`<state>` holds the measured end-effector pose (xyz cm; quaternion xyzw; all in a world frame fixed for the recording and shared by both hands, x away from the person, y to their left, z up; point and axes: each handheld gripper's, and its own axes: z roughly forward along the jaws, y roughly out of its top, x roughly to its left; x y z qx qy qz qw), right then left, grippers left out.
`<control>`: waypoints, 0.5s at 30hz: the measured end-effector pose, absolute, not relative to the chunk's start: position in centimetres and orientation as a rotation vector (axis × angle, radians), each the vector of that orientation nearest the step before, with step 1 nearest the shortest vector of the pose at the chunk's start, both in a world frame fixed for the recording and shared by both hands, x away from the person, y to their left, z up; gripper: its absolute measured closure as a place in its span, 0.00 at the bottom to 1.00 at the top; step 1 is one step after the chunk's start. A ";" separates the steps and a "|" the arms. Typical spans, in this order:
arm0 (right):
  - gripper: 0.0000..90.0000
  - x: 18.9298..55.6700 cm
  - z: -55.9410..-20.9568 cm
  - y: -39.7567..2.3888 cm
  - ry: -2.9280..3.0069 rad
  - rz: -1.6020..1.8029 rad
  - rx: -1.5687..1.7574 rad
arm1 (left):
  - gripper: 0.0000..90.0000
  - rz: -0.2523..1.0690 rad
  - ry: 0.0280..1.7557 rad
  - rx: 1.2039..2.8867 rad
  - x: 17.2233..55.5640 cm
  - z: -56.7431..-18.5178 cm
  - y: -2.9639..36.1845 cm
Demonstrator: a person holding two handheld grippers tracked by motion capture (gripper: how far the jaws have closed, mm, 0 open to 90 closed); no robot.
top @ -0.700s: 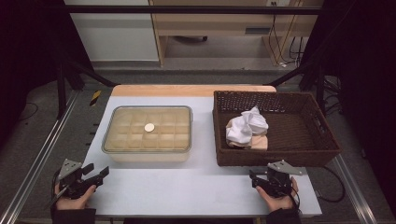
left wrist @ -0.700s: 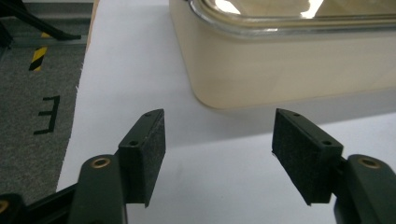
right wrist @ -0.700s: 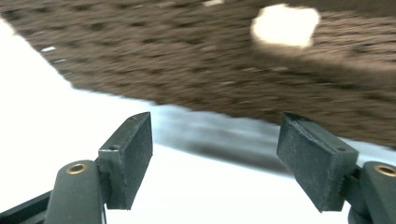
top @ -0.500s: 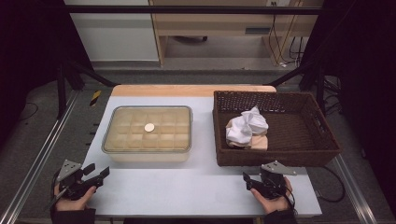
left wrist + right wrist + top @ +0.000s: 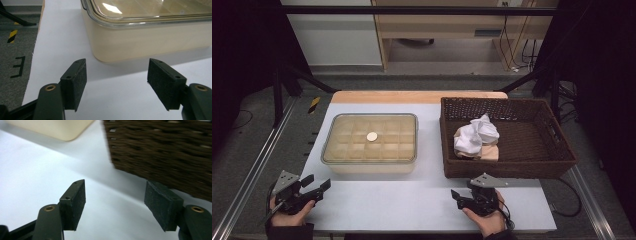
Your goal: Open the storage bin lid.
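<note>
We judge the work barely begun: our left claw [image 5: 317, 186] and right claw [image 5: 458, 196] both rest low at the near edge of the white counter [image 5: 412, 210], jaws spread apart and empty. The clear-lidded beige plastic box [image 5: 370, 145] sits shut mid-counter, just ahead of the left claw. Right of it, the dark woven wicker basket [image 5: 512, 167] holds crumpled white cloth [image 5: 477, 135], untouched.

A see-through box [image 5: 370, 145] with a shut lid is set flat on the left half of the table. Small square parts are seen inside it, and a small round thing [image 5: 371, 136] is seen on top. A dark woven basket [image 5: 557, 150] is set just beside it, on the right.
</note>
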<state>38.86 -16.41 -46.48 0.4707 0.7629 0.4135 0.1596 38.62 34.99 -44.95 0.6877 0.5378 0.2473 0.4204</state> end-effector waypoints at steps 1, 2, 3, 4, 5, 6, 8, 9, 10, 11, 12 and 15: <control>0.38 38.9 -46.5 -16.0 2.195 1.179 1.323 | 0.35 0.621 1.345 1.724 38.6 -44.9 35.0; 0.38 38.8 -46.4 -15.5 2.206 1.181 1.304 | 0.35 0.626 1.343 1.721 38.5 -44.8 35.0; 0.38 38.8 -46.4 -15.1 2.213 1.189 1.297 | 0.36 0.629 1.342 1.719 38.5 -44.6 35.1; 0.38 38.8 -46.4 -15.1 2.213 1.189 1.297 | 0.36 0.629 1.342 1.719 38.5 -44.6 35.1; 0.38 38.8 -46.3 -14.4 2.236 1.200 1.269 | 0.36 0.629 1.340 1.716 38.5 -44.5 35.2; 0.37 38.9 -46.3 -14.1 2.243 1.208 1.268 | 0.36 0.633 1.340 1.710 38.4 -44.3 35.3; 0.36 39.0 -46.2 -13.5 2.264 1.243 1.262 | 0.38 0.651 1.338 1.689 38.3 -43.7 35.8; 0.36 39.0 -46.2 -13.5 2.264 1.243 1.262 | 0.38 0.651 1.338 1.689 38.3 -43.7 35.8; 0.35 39.1 -46.1 -12.9 2.278 1.251 1.239 | 0.38 0.653 1.338 1.678 38.3 -43.3 36.0; 0.35 39.1 -46.1 -12.9 2.278 1.251 1.239 | 0.38 0.653 1.338 1.678 38.3 -43.3 36.0; 0.35 39.2 -45.9 -12.4 2.285 1.257 1.218 | 0.39 0.657 1.333 1.681 38.4 -43.0 36.1; 0.36 39.3 -45.7 -11.7 2.302 1.271 1.196 | 0.39 0.649 1.326 1.674 38.6 -42.4 36.1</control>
